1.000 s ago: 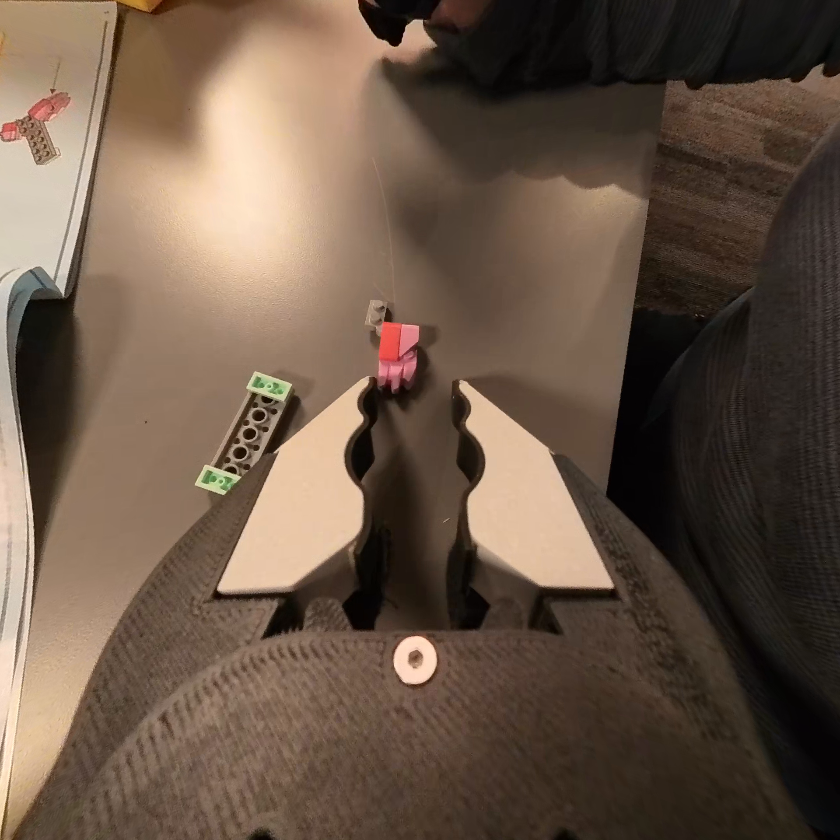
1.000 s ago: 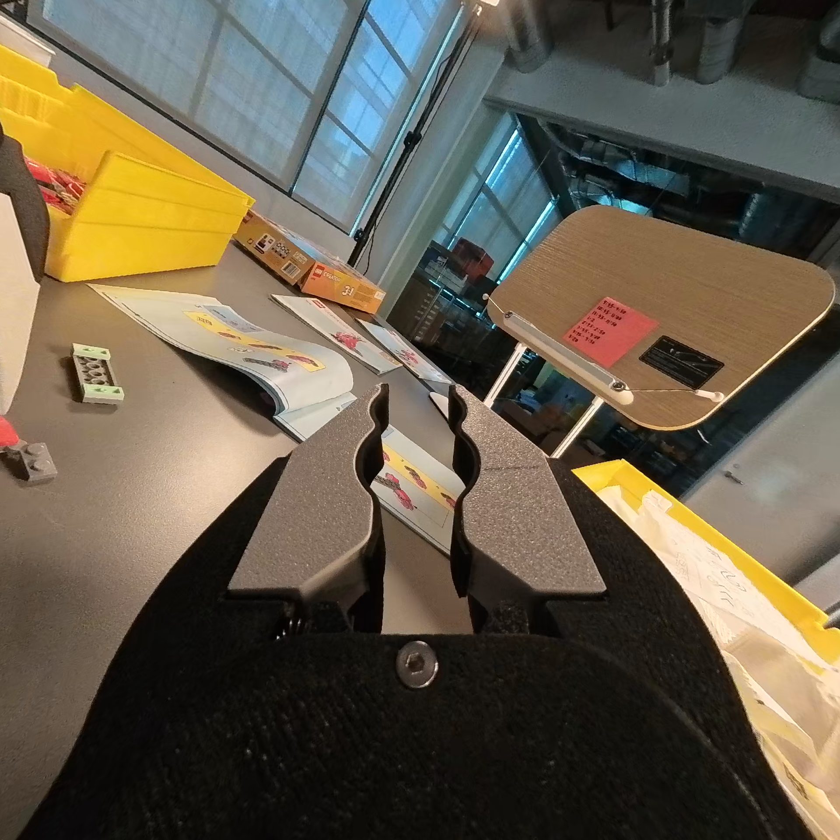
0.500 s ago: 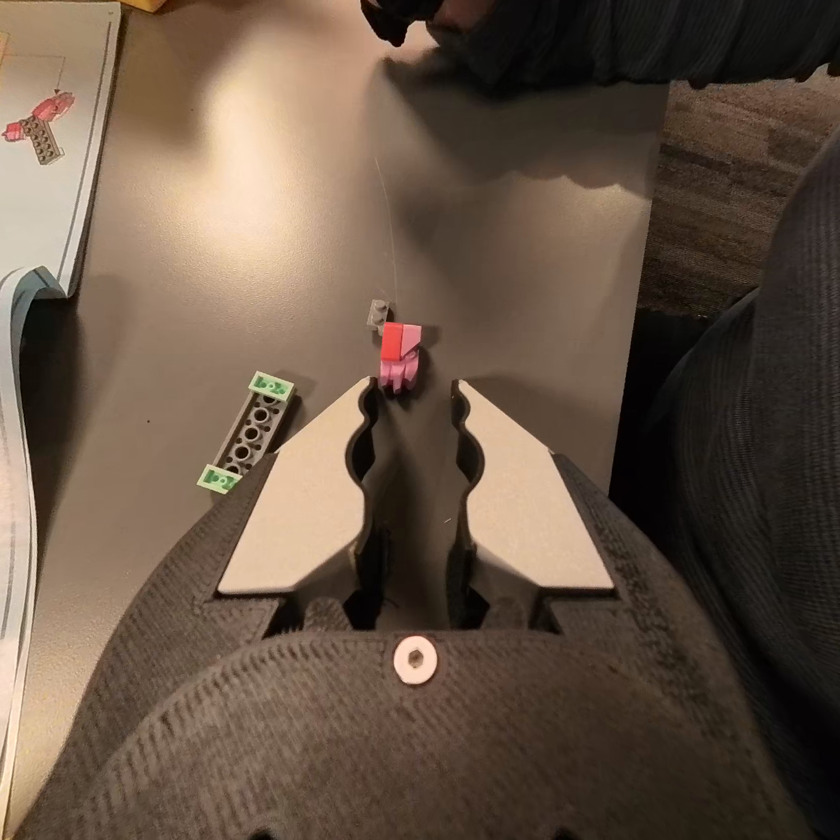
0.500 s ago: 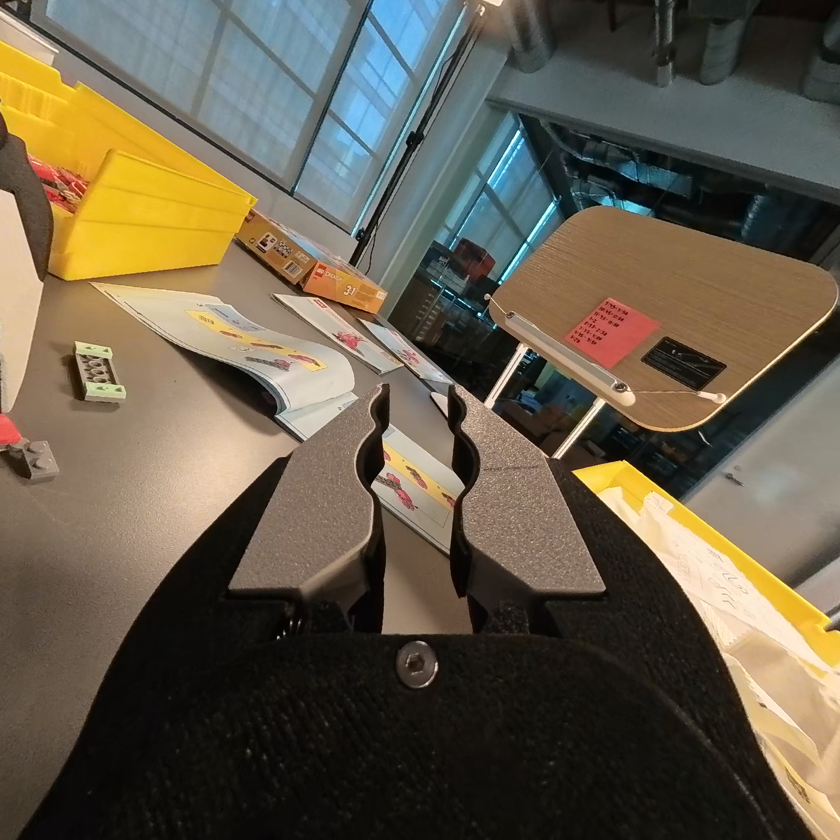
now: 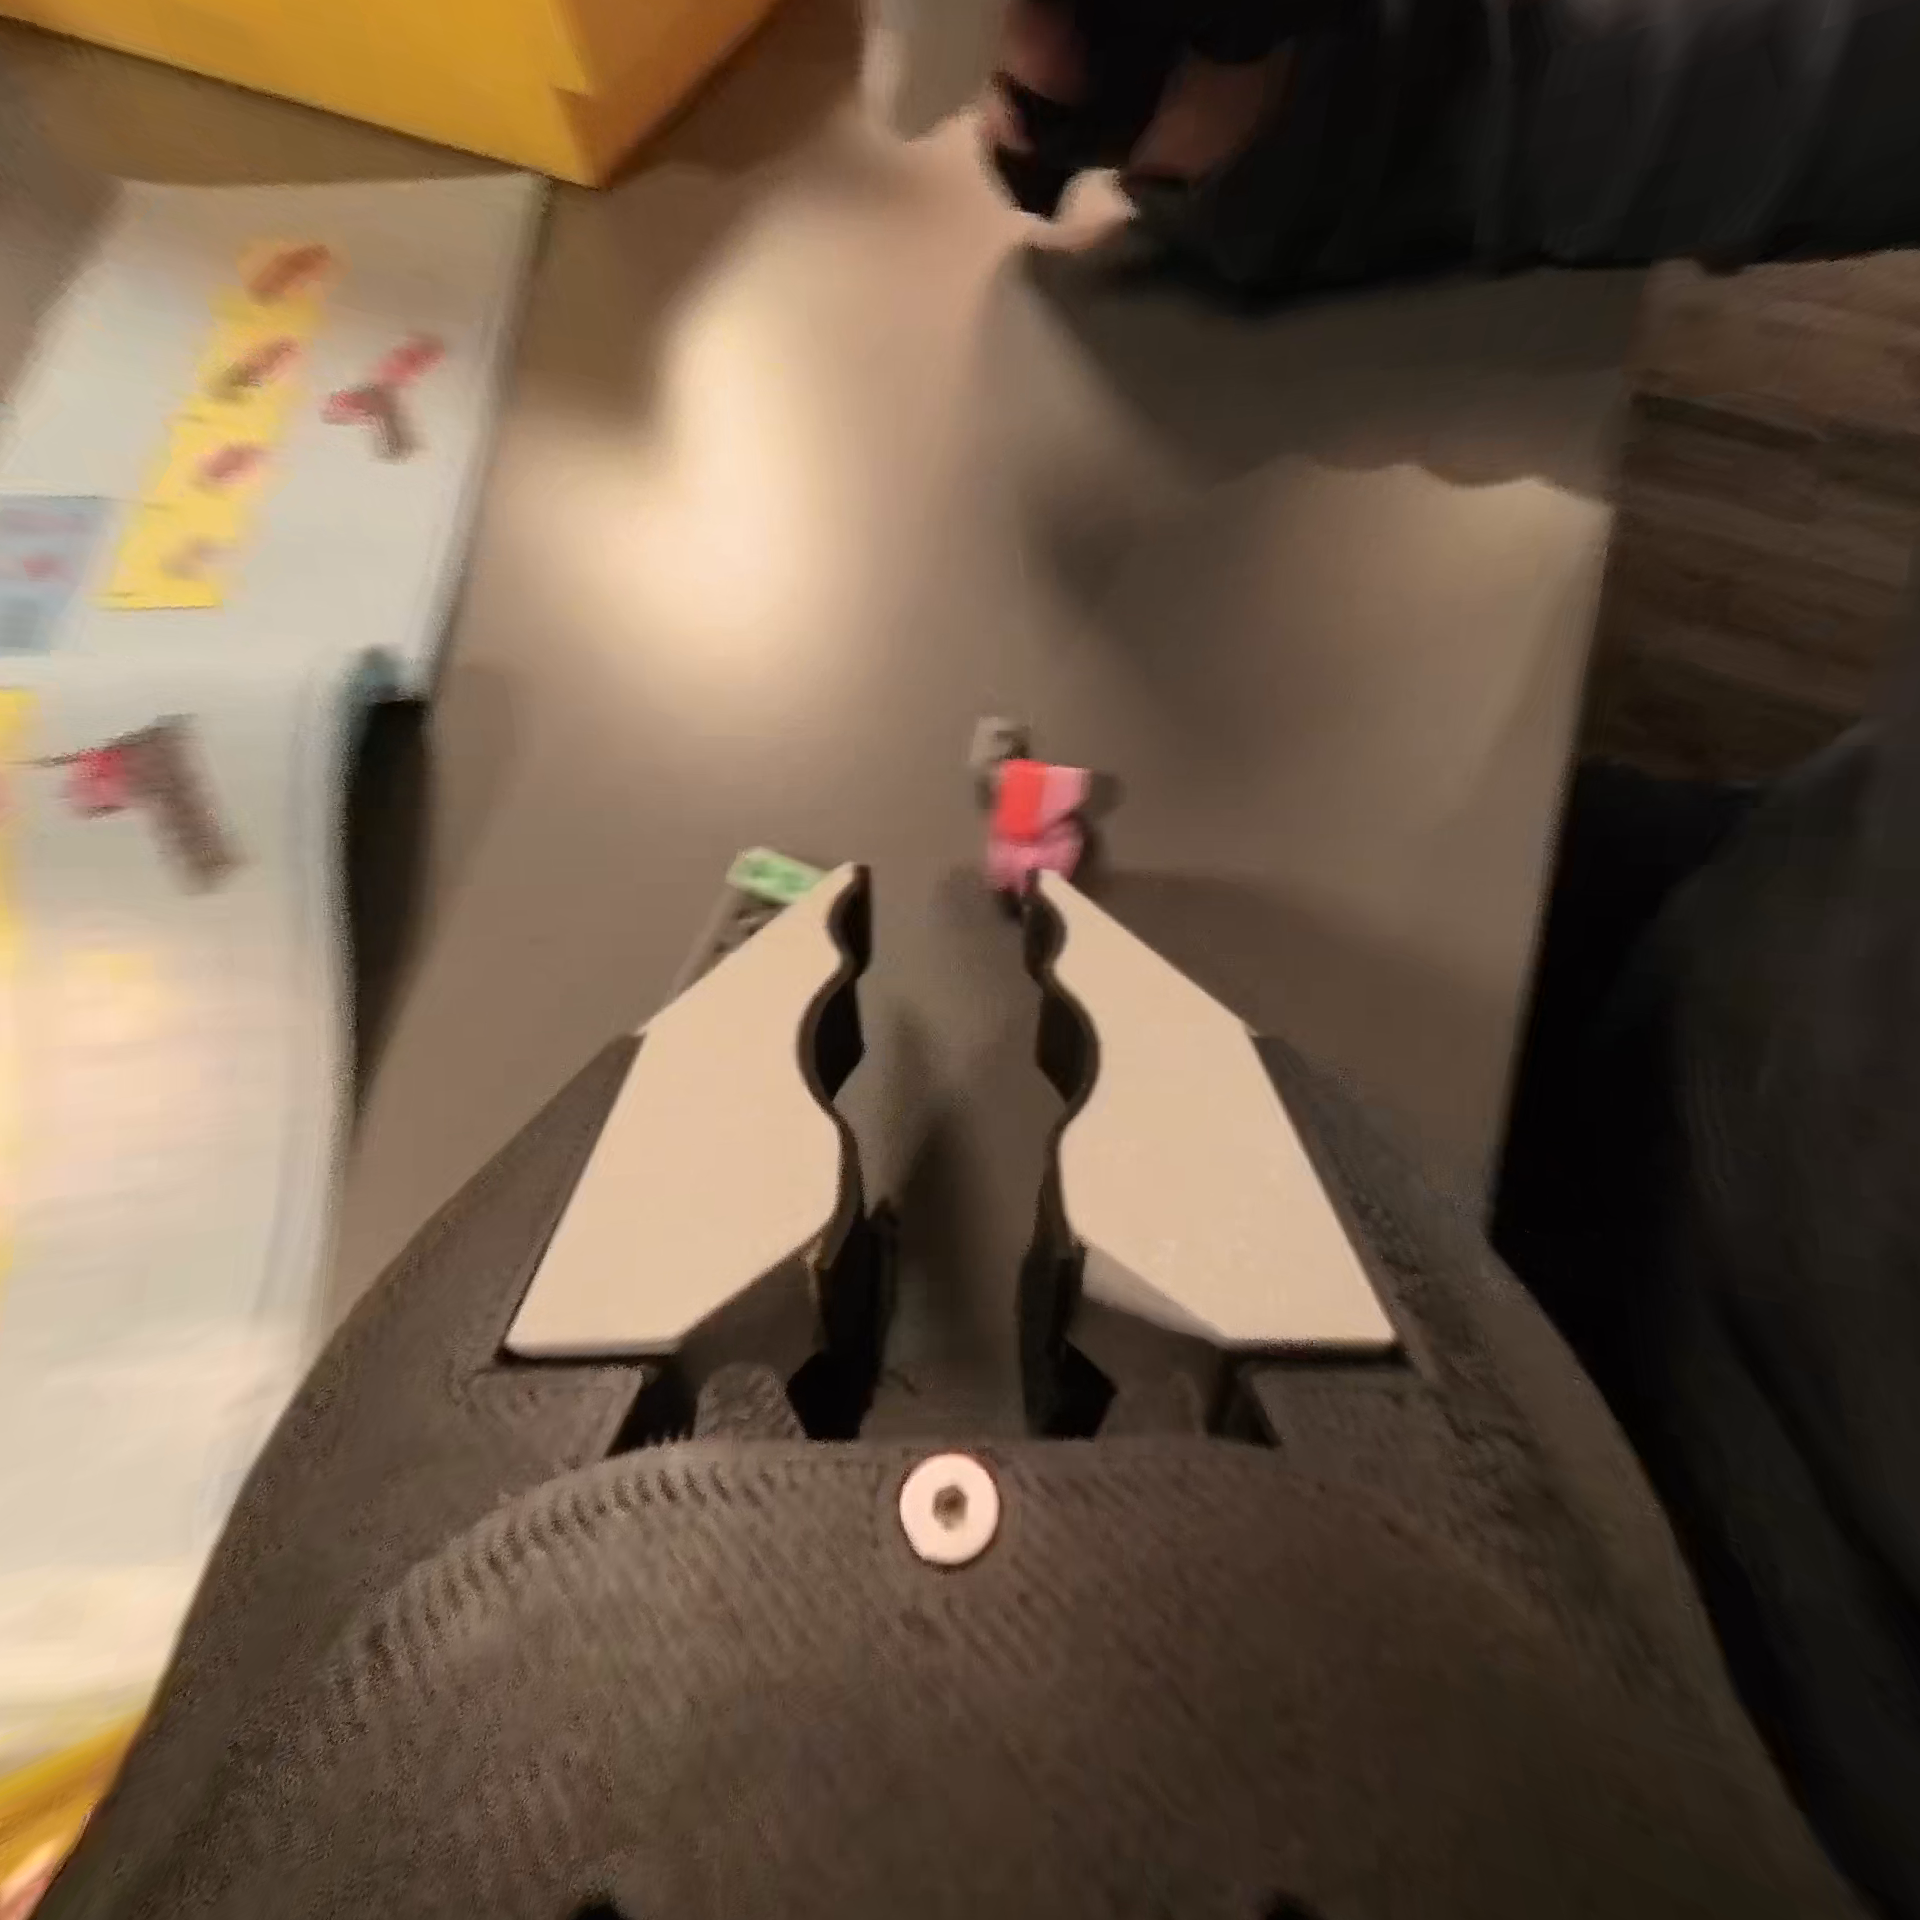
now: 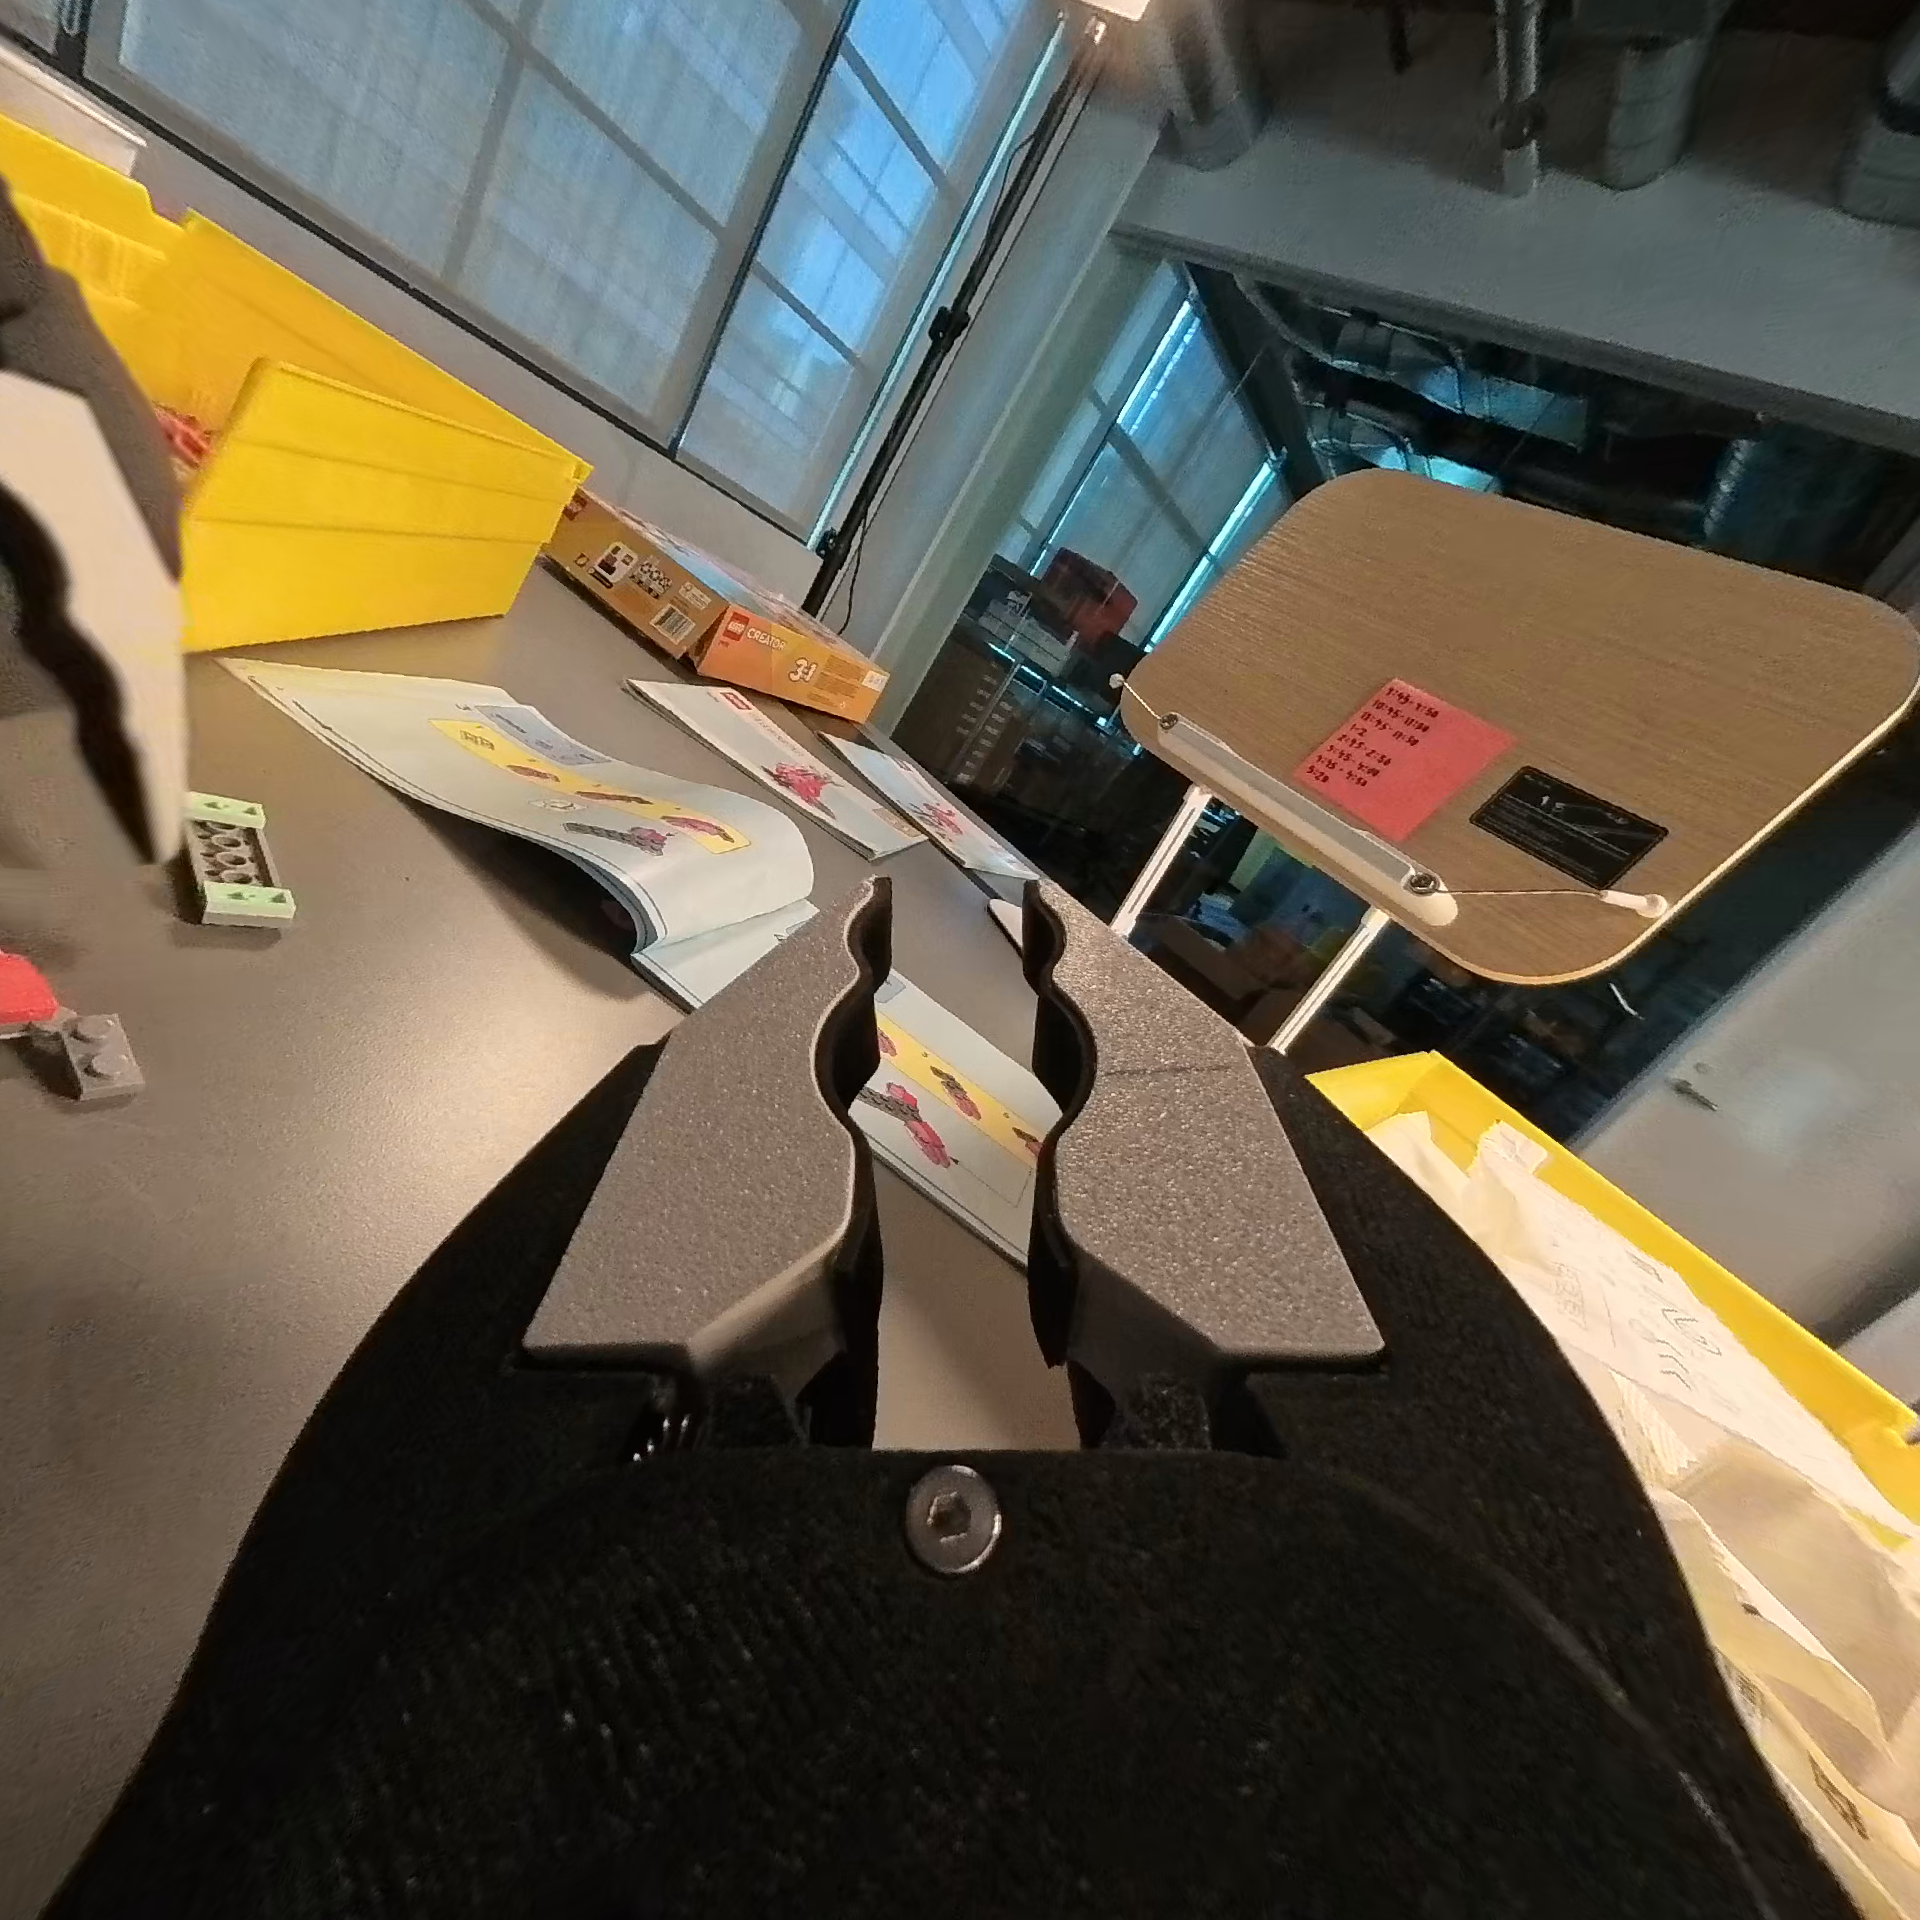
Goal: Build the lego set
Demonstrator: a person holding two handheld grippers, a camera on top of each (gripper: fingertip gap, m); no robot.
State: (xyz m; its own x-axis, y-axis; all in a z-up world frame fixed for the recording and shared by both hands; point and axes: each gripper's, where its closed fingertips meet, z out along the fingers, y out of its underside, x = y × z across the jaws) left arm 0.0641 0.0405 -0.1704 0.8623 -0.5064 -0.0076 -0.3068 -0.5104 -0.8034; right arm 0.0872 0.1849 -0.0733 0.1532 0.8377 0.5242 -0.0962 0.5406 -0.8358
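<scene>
we see both pairs of fingers parted and empty, the left gripper [image 5: 951,888] just short of a small, light, rigid red-and-pink brick piece [image 5: 1029,816], which we judge best pinched across its flat sides, while the right gripper [image 6: 956,899] hangs above the worktop [image 6: 343,1091].

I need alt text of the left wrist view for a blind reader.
An open, empty hand-held gripper hovers over a grey table, its right fingertip near a red-pink brick piece. A booklet lies left; the picture is blurred.
</scene>
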